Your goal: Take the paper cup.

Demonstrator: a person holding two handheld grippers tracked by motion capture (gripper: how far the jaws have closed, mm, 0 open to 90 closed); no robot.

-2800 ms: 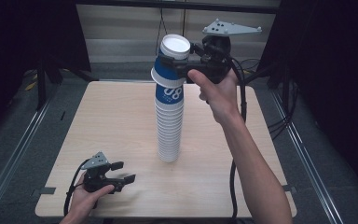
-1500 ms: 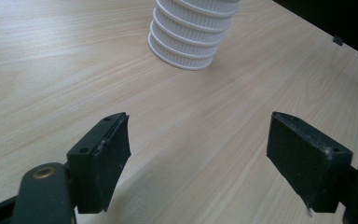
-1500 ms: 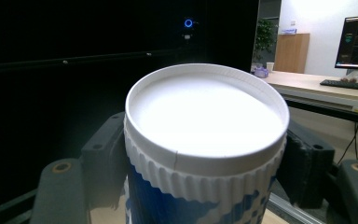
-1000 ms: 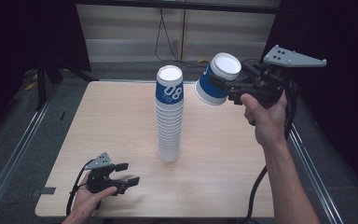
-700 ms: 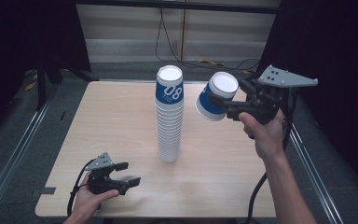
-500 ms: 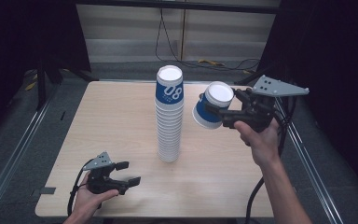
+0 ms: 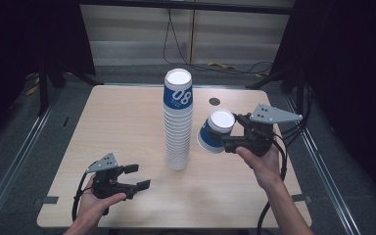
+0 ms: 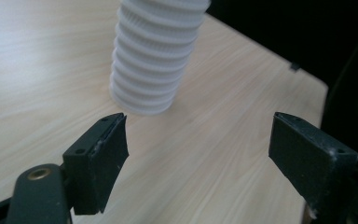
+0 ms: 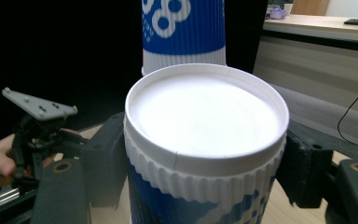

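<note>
At about 7 o'clock on the pale wood-grain table (image 7: 127, 122), my left gripper (image 7: 136, 176) rests low in the person's left hand (image 7: 95, 203), its jaws spread wide with nothing between them. In the left gripper view those black jaws frame the ribbed white base of the tall stack of blue-and-white corrugated paper cups (image 8: 156, 56), which stands apart from them.

In the high view the stack (image 7: 178, 120) stands upright at the table's centre, its topmost cup showing a blue band with white numerals.

At 3 o'clock of the stack, my right gripper (image 7: 223, 139) is clamped on a single blue-and-white ribbed paper cup (image 7: 216, 131). The cup is tilted, base uppermost, held in the air above the table and just beside the stack without touching it. In the right gripper view the jaws press both sides of the cup (image 9: 205, 154) below its white upturned base, and the left gripper (image 9: 39, 133) appears beyond at 9 o'clock.

I judge the step in hand to be carrying a separated cup down to the table. The next move calls for levelling the cup, lowering it onto clear wood at 4 o'clock of the stack, then releasing.
</note>
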